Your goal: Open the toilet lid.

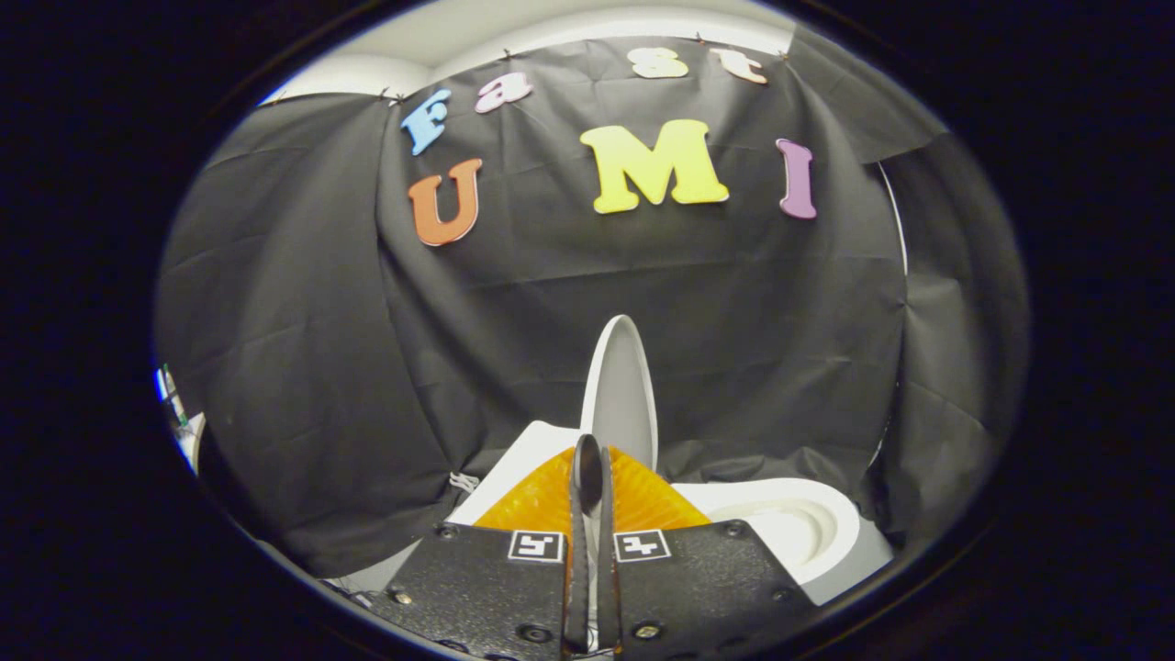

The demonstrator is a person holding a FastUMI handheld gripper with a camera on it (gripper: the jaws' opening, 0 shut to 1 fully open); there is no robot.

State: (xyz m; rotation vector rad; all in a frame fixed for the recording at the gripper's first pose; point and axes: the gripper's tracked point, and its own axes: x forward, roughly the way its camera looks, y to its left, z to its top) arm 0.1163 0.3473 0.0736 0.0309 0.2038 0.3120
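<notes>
toilet lid (621, 395) stands upright beyond the closed gripper (588, 459); bowl (789, 532) open.

The white toilet lid (621, 395) stands raised, nearly upright, seen almost edge-on just beyond the gripper (588, 454), whose jaws are closed together with their tips at the lid's lower edge. Its grey-shaded inner face turns right, toward the white toilet bowl (799, 523), which lies open to the right. The white tank (514, 459) sits left of the lid.
</notes>
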